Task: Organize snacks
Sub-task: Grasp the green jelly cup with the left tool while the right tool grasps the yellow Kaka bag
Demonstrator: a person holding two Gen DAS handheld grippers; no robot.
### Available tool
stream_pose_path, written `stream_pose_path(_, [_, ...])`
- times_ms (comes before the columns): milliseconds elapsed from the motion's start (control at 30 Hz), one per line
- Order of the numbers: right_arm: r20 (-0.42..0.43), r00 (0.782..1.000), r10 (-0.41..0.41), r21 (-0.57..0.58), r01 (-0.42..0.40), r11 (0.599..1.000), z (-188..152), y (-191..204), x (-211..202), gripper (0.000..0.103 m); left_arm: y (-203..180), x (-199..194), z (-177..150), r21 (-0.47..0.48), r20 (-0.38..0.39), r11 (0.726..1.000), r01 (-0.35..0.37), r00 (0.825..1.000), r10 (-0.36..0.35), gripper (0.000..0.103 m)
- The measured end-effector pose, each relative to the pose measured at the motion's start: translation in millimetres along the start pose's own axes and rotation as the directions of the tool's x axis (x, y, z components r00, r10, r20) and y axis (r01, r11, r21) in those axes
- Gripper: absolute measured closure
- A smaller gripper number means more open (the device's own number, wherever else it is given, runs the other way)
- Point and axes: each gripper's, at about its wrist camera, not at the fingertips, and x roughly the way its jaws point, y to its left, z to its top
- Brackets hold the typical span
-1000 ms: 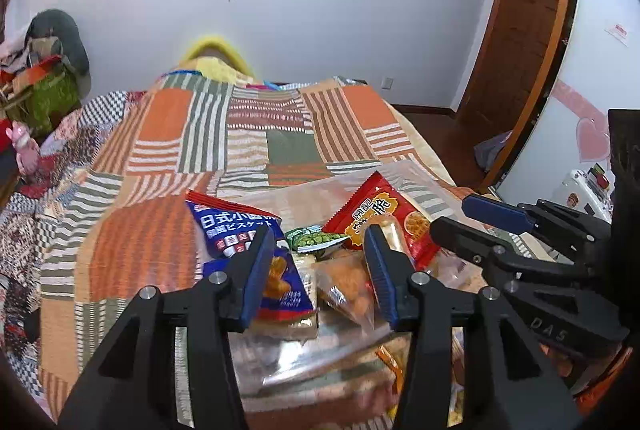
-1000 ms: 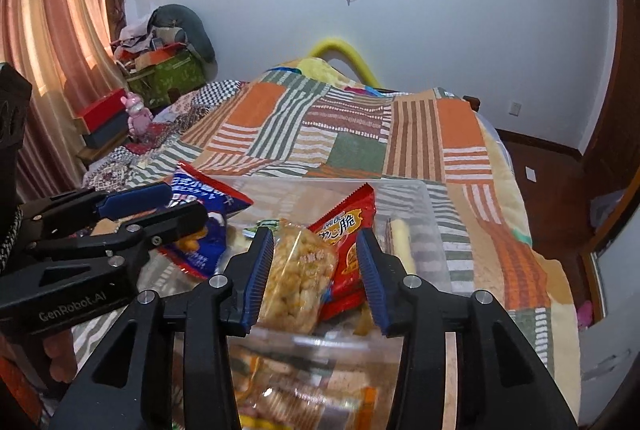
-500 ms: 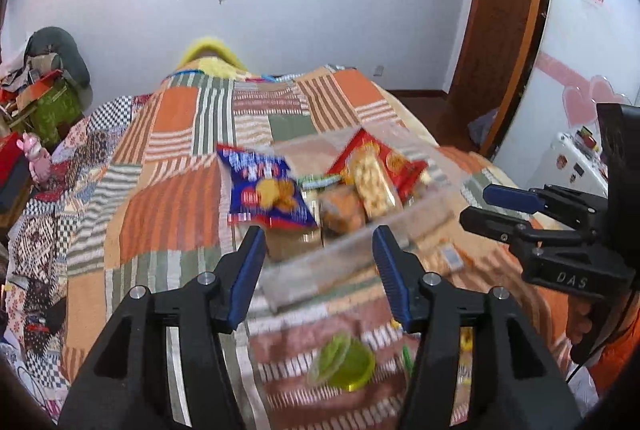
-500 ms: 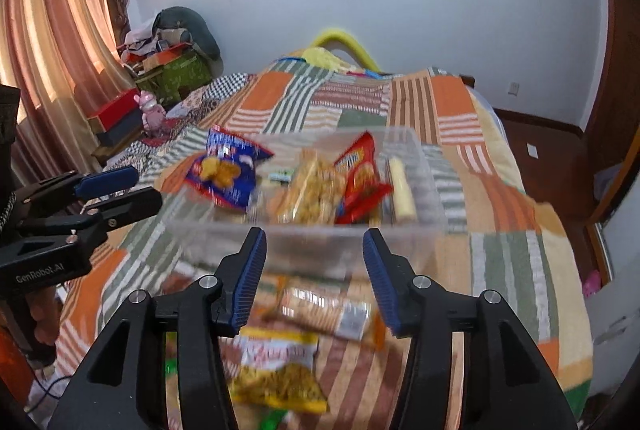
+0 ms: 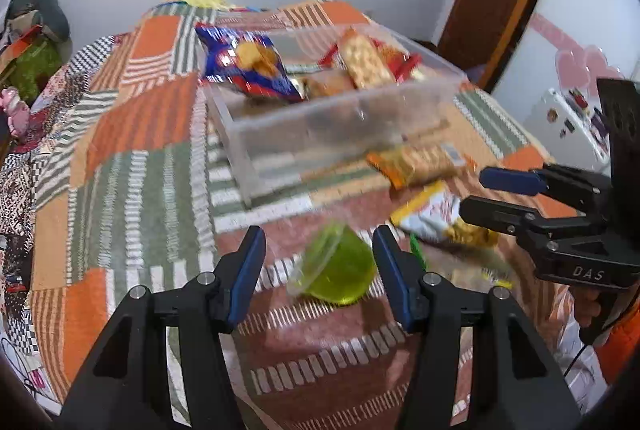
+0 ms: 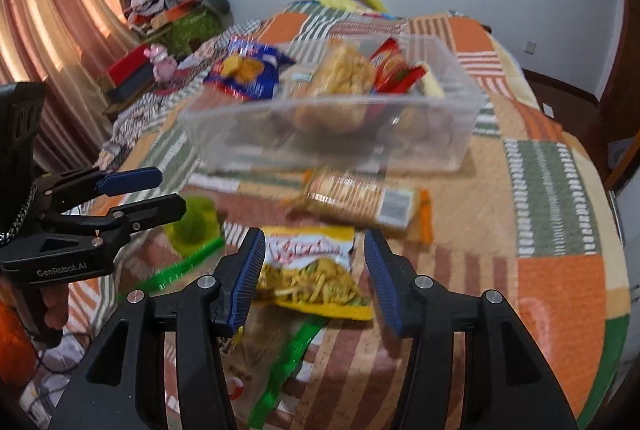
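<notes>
Clear bin [image 5: 320,134] sits mid-bed on the patchwork quilt [image 5: 132,166], long side toward both cameras. Already stocked: blue biscuit bag [image 5: 244,64] draped over the left rim, cracker sleeve [image 5: 366,60] and red packet [image 6: 394,68] leaning upright behind it. Packs stood on edge likely to save floor space in the bin.

Still loose on the quilt, on the near side of the bin:
- orange cracker pack [image 6: 360,200], flat, just beside the bin's front wall.
- yellow noodle bag [image 6: 312,270], flat, nearer than the cracker pack.
- green jelly cup [image 5: 336,266], tipped on its side, to the left of the noodle bag.
- green strips [image 6: 280,366] and another wrapper at the near edge, too blurred to identify.

Left gripper [image 5: 318,270]: jaws apart, holding nothing, jelly cup framed between the fingertips; whether they are down at its level cannot be told. Judged to be lining up on the cup, the item on its own side.

Right gripper [image 6: 312,270]: jaws spread, empty, noodle bag framed between the fingertips. Probably its next pick.

Judgement: task partway, with at least three items outside. The cup on its side may roll under a pinch; the noodle bag lies flat, so the fingers will need an edge or a bunched fold.
</notes>
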Motion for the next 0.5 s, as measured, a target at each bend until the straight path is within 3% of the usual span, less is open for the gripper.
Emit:
stream_pose_path(200, [-0.064,0.998,0.016,-0.029,-0.018,0.999,-7,2,12,0.051,-2,20,-11,-0.012,-0.063,1.000,0.029,0.998,-0.030,0.047])
stream_pose_path(500, [-0.103,0.992,0.070,0.012,-0.069,0.998,-6,-6,27,0.047,7,37,-8,-0.078,-0.067,0.996,0.053,0.996,-0.058,0.051])
